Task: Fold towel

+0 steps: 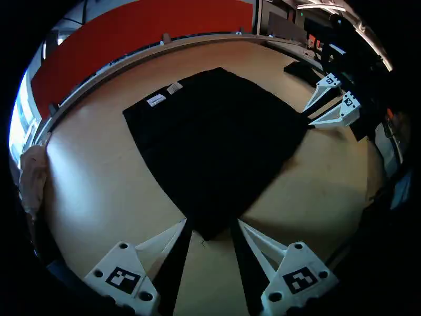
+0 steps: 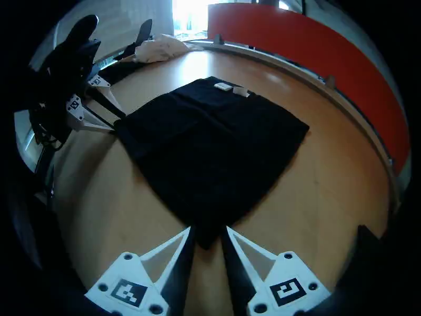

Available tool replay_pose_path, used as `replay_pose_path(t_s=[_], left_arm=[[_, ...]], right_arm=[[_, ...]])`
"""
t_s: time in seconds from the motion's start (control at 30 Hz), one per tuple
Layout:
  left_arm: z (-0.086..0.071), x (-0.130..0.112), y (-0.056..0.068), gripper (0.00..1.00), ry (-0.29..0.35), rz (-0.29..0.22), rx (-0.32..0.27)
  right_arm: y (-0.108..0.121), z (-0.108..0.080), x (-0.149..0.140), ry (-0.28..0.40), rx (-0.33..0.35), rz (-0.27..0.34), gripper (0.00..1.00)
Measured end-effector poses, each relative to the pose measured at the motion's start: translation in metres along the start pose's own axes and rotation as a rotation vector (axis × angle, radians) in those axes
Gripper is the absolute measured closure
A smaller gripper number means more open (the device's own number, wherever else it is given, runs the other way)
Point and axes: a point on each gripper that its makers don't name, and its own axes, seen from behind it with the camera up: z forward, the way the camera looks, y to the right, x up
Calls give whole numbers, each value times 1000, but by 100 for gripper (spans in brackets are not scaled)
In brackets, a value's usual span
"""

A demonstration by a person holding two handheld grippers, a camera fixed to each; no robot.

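Wooden table (image 1: 105, 174), red panel (image 1: 158, 26) behind, black towel (image 1: 216, 142) spread flat.
Left gripper view: pale cloth (image 1: 31, 179) at the table's edge, dark object (image 1: 300, 68) beyond; your left gripper (image 1: 211, 224) straddles the towel's near corner, fingers parted. Right gripper view: your right gripper (image 2: 209, 229) straddles another corner, likewise unclamped.

Light wooden table (image 1: 94, 174) is catching window glare, and a red partition (image 1: 158, 31) is running along the table's far curved edge behind a pale rim. A pale crumpled cloth (image 2: 160, 47) is lying at the table's edge below a bright window (image 2: 189, 13). A dark flat object (image 1: 299, 68) is sitting near the table's far edge, too dim to identify.
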Motion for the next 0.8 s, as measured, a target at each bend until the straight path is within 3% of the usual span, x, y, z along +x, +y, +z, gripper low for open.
replay_pose_path(t_s=[0.1, 0.3, 0.5, 0.8], left_arm=[[0, 0, 0, 66, -4, -2, 3], [0, 0, 3, 83, -10, 3, 9], [-1, 1, 6, 87, -23, 18, 8], [-13, 17, 4, 88, -1, -28, 6]], right_arm=[[1, 0, 0, 0, -8, 7, 79], [2, -2, 5, 12, -17, 19, 81], [4, -5, 11, 26, -29, 22, 81], [7, -14, 20, 52, -41, 24, 81]])
